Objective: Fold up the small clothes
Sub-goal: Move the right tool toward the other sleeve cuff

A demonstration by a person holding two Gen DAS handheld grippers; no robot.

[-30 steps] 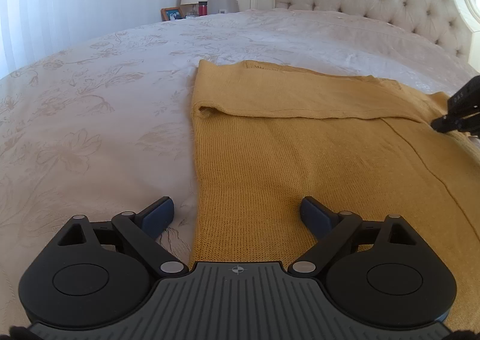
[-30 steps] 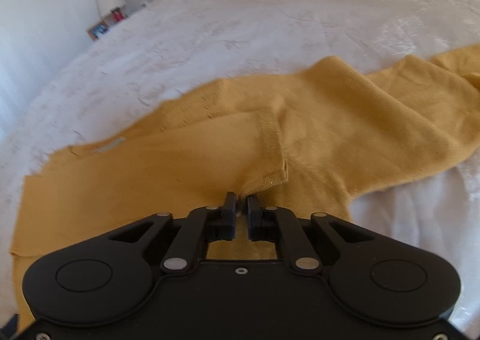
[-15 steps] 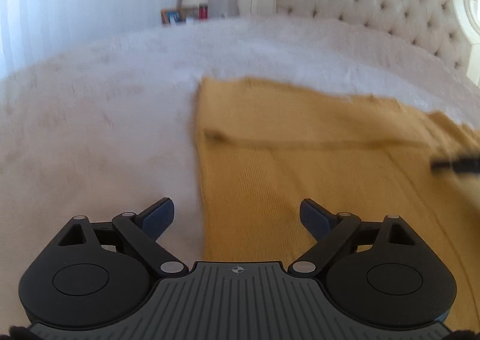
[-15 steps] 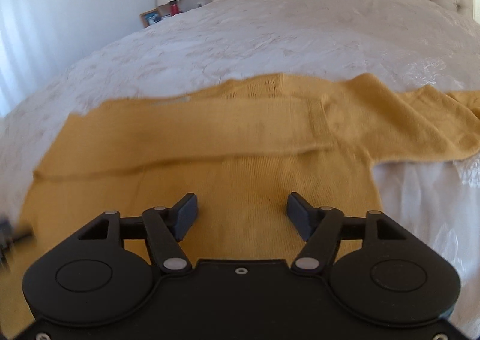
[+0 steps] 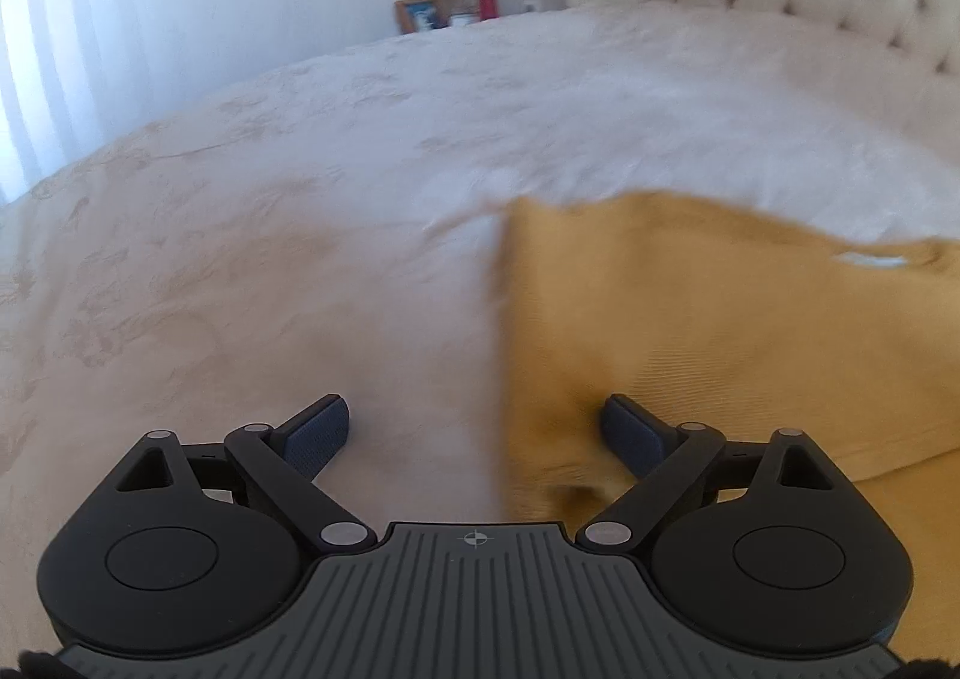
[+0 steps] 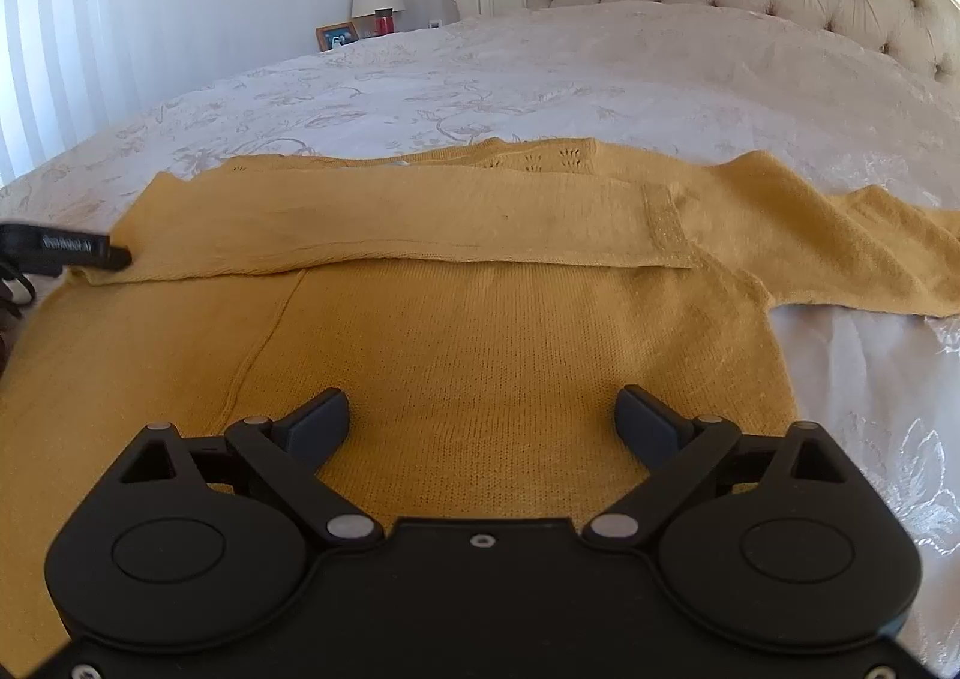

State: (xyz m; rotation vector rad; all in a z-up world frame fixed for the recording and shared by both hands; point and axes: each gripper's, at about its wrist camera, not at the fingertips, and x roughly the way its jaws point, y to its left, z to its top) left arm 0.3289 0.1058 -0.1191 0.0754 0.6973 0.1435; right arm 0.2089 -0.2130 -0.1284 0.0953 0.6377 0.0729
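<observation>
1. While the left wrist view is smeared by motion, the left gripper [image 5: 474, 430] shows plainly: jaws wide apart, nothing between the pads. The sweater [image 5: 720, 331], mustard knit, lies on the bed [image 5: 240, 259] to the right of the view; its left edge runs between the fingers, with the right finger over the cloth. Whether that finger touches the knit cannot be told. A white label shows at the neck, far right.

2. Right wrist view, sharp. The right gripper [image 6: 483, 418] has just been opening; its jaws now stand wide over the sweater's [image 6: 510, 355] body, pads gripping nothing. One sleeve [image 6: 420, 223] is laid across the chest, its cuff ending near the right shoulder. The other sleeve [image 6: 840, 241] lies spread out to the right on the bed [image 6: 600, 79]. The left gripper's tip [image 6: 78, 250] shows at the far left, at the folded edge.

3. Judgement: first sleeve fold appears placed and let go. The next move likely calls for the right gripper to reach the spread sleeve near its cuff, close on it, and carry it across the chest.

4. Condition: knit soft, flat, a lengthwise seam on the body; fold edge slightly wavy.
</observation>
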